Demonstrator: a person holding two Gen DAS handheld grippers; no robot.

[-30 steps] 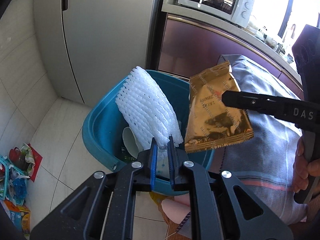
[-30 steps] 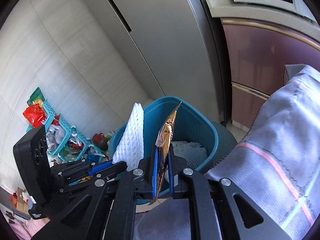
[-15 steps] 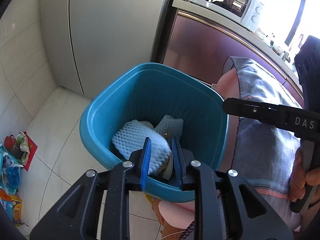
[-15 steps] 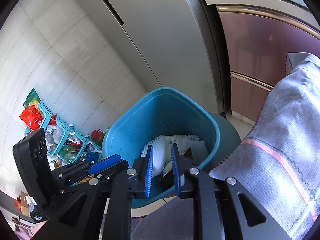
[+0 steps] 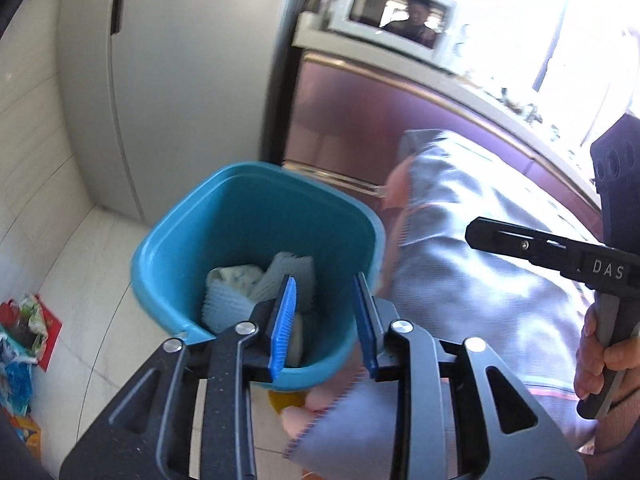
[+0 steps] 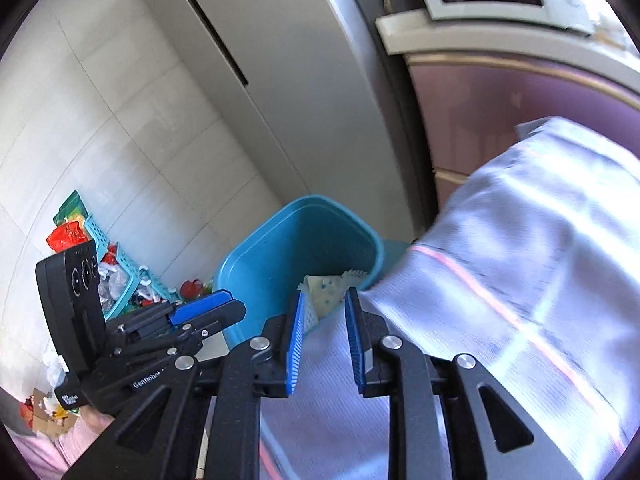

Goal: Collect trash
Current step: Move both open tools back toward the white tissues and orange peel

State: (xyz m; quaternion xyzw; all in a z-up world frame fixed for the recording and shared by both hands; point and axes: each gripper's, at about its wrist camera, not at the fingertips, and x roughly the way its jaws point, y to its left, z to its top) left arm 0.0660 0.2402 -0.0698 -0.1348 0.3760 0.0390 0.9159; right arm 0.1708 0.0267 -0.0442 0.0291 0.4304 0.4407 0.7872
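Grip: since nothing is held, both hand-held grippers, left (image 5: pixel 325 322) and right (image 6: pixel 323 334), are seen part-open, jaws just widened.
Risk: bin (image 5: pixel 256 216), centre frame, could be knocked by low jaws.

Ahead of me stands a tall grey fridge (image 5: pixel 180 92), and just beside it a purple-fronted cabinet (image 5: pixel 360 132) carries a white microwave (image 5: pixel 396 16) on its pale counter (image 6: pixel 500 44). Along the tiled wall (image 6: pixel 100 120) on my left I see teal plastic baskets (image 6: pixel 100 248) stuffed with colourful packets (too jumbled to name singly). A grey cloth with pink stripes (image 6: pixel 520 260) drapes over something on my right, and the floor (image 5: pixel 92 280) is pale tile.
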